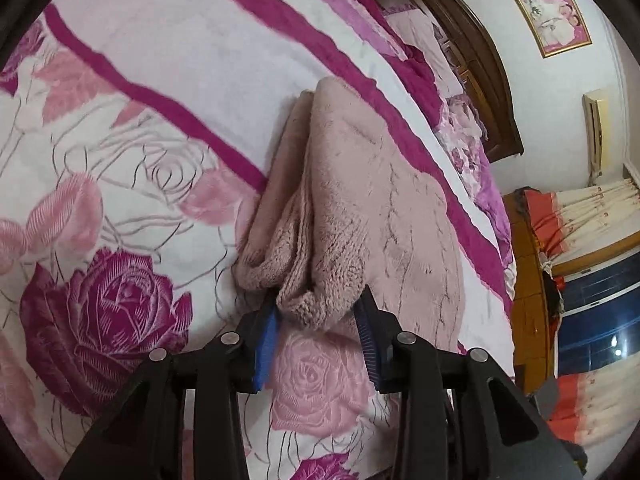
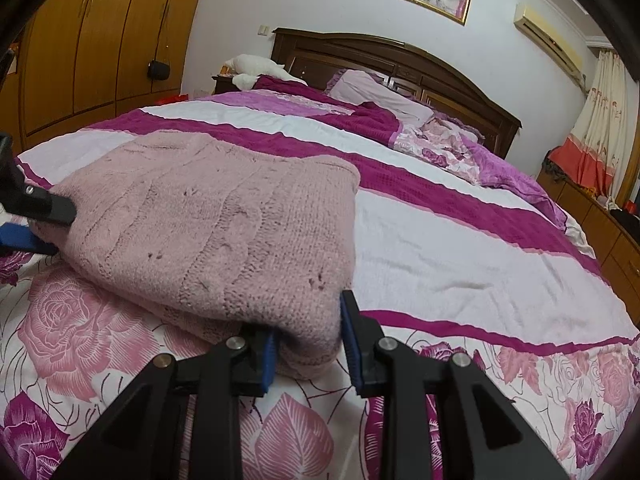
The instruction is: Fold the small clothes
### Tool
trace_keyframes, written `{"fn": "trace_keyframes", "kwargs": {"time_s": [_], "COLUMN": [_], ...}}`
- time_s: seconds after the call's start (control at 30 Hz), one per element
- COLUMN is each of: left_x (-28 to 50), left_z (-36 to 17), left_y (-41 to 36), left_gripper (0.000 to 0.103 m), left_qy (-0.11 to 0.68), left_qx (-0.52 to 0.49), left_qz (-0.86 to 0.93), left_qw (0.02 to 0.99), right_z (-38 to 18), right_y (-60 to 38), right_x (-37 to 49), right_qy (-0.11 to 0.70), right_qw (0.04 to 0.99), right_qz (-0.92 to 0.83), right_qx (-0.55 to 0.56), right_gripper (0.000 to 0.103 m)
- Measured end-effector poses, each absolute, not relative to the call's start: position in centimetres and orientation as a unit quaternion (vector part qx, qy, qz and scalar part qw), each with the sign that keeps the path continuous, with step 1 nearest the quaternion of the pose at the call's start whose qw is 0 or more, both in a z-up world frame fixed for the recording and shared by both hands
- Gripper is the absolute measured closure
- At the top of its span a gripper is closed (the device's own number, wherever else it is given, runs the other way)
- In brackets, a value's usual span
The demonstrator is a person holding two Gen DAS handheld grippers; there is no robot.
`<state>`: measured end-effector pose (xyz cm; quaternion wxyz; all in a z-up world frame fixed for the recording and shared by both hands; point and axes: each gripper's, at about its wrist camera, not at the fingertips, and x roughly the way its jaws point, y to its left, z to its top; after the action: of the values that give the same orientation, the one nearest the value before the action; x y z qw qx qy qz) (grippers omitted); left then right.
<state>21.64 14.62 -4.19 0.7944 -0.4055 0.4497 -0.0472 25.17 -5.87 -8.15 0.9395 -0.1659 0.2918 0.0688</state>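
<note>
A pink knitted sweater (image 1: 380,208) lies folded in several layers on the rose-patterned bedspread (image 1: 120,128). My left gripper (image 1: 318,304) has a bunched corner of the sweater between its blue pads, which press on it from both sides. In the right wrist view the sweater (image 2: 220,220) spreads out ahead. My right gripper (image 2: 308,320) is shut on its thick near corner. The left gripper (image 2: 56,228) shows at the left edge, clamped on the sweater's far side edge.
The bedspread (image 2: 460,260) stretches to a dark wooden headboard (image 2: 400,68) with pillows (image 2: 380,96). Wardrobes (image 2: 100,40) stand on the left. On the right are a low cabinet (image 2: 600,224) and curtains (image 2: 596,128).
</note>
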Motion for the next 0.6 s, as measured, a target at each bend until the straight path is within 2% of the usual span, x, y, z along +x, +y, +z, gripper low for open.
{"fn": "trace_keyframes", "kwargs": {"time_s": [0.03,0.07,0.27,0.37,0.6], "left_x": [21.6,21.4,21.1,21.3,20.7], "left_z": [-4.0,-3.7,-0.5,-2.1,-2.4], "left_y": [14.5,14.5,15.3,16.0,15.9], "left_gripper": [0.101,0.103,0.103,0.103,0.103], "left_qy": [0.445,0.441,0.400,0.427,0.430], "left_qx": [-0.404,-0.400,-0.369,-0.376,-0.334], "left_qz": [-0.044,-0.039,-0.053,-0.027,-0.005], "left_qw": [0.798,0.803,0.837,0.822,0.839], "right_z": [-8.2,-8.1,-6.7,-7.3,-7.8], "right_y": [-5.9,-5.9,-6.1,-6.3,-8.8], "right_x": [25.2,25.1,23.8,24.6,23.6], "right_qy": [0.291,0.291,0.255,0.283,0.325], "right_qw": [0.940,0.940,0.949,0.943,0.933], "right_qz": [0.069,0.070,0.094,0.082,0.078], "right_qx": [-0.166,-0.166,-0.158,-0.157,-0.135], "right_gripper": [0.075,0.075,0.076,0.082,0.082]}}
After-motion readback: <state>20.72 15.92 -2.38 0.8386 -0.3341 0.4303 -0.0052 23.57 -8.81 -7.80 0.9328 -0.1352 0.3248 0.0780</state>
